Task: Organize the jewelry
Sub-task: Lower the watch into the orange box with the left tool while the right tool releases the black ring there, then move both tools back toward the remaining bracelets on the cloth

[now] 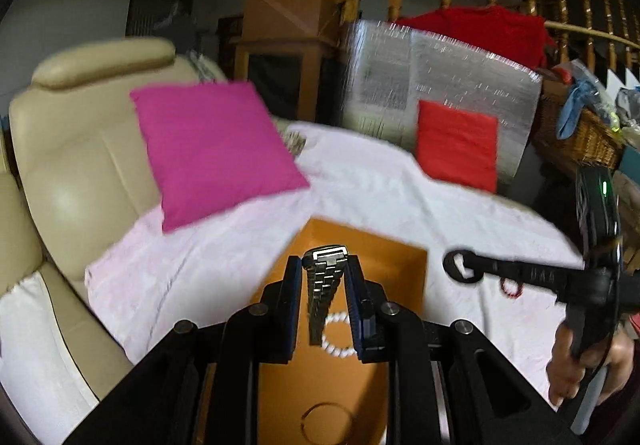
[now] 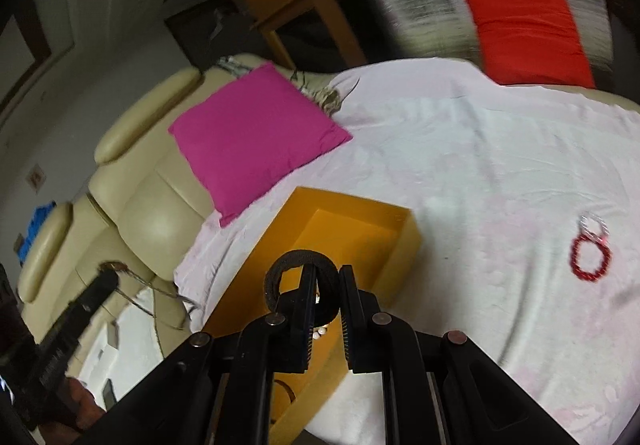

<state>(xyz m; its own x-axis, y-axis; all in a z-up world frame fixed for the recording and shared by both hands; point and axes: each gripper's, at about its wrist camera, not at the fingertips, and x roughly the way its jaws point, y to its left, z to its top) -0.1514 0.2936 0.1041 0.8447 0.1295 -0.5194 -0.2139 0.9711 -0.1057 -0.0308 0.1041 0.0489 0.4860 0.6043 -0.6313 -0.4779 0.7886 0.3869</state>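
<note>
Right wrist: two bracelets [image 2: 591, 252] on sheet, one orange box [image 2: 404, 245]

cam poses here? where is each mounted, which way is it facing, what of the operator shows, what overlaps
Left wrist: on left gripper, angled down at orange box; holds metal watch; right gripper and a hand show.
Right wrist: on right gripper, angled down at the box; holds black ring.
Shared: box, pink cushion, red bracelet, white sheet.
</note>
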